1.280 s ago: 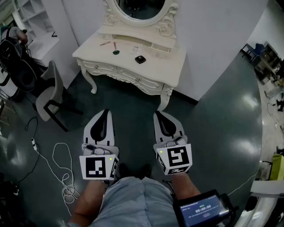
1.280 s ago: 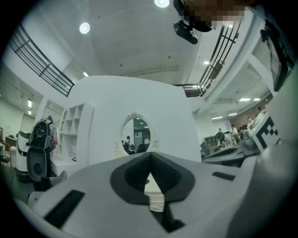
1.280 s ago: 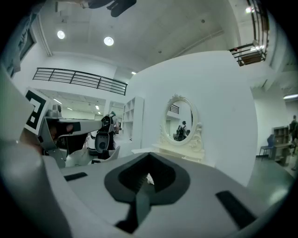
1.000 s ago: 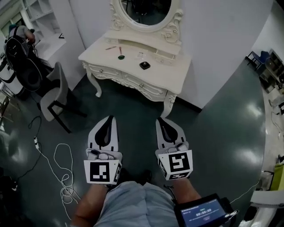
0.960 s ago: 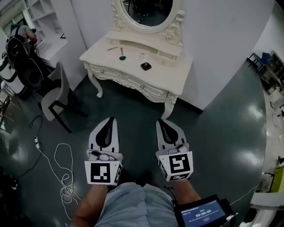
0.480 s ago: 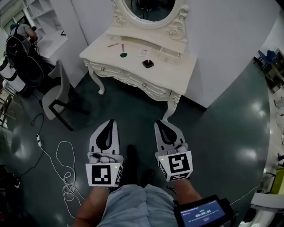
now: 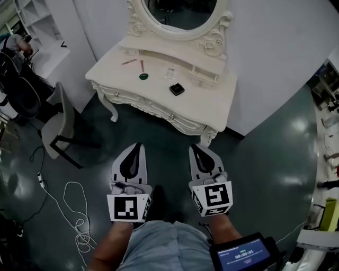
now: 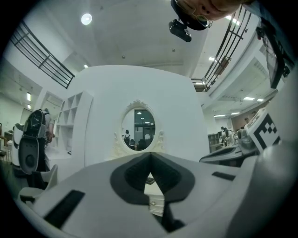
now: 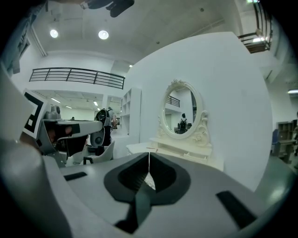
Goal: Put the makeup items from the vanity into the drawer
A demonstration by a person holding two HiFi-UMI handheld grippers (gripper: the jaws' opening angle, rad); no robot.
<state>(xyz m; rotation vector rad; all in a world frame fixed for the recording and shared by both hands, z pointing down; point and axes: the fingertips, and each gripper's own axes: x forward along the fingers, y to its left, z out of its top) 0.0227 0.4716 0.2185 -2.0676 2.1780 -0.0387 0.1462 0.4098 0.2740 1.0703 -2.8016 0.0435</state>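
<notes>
A cream carved vanity [image 7: 212,100] with an oval mirror [image 7: 183,10] stands against the white wall. On its top lie a black compact [image 7: 177,89], a round green item [image 7: 143,77], a thin red stick [image 7: 141,65], a small pink pencil [image 7: 128,62] and a clear item [image 7: 169,72]. Its drawer fronts [image 7: 153,108] are closed. My left gripper [image 7: 136,145] and right gripper [image 7: 195,147] are held side by side over the floor, short of the vanity, both shut and empty. The vanity and the mirror [image 8: 141,130] show ahead in both gripper views, past the left gripper [image 8: 149,154] and the right gripper [image 9: 149,155].
A grey chair [image 7: 55,119] stands left of the vanity. A white cable [image 7: 66,204] lies coiled on the dark green floor. White shelves [image 7: 26,21] and a seated person [image 7: 13,45] are at far left. A tablet [image 7: 241,255] hangs at my waist.
I have walked closer to the vanity; it now sits larger and lower in the head view. Both grippers stayed shut, side by side.
</notes>
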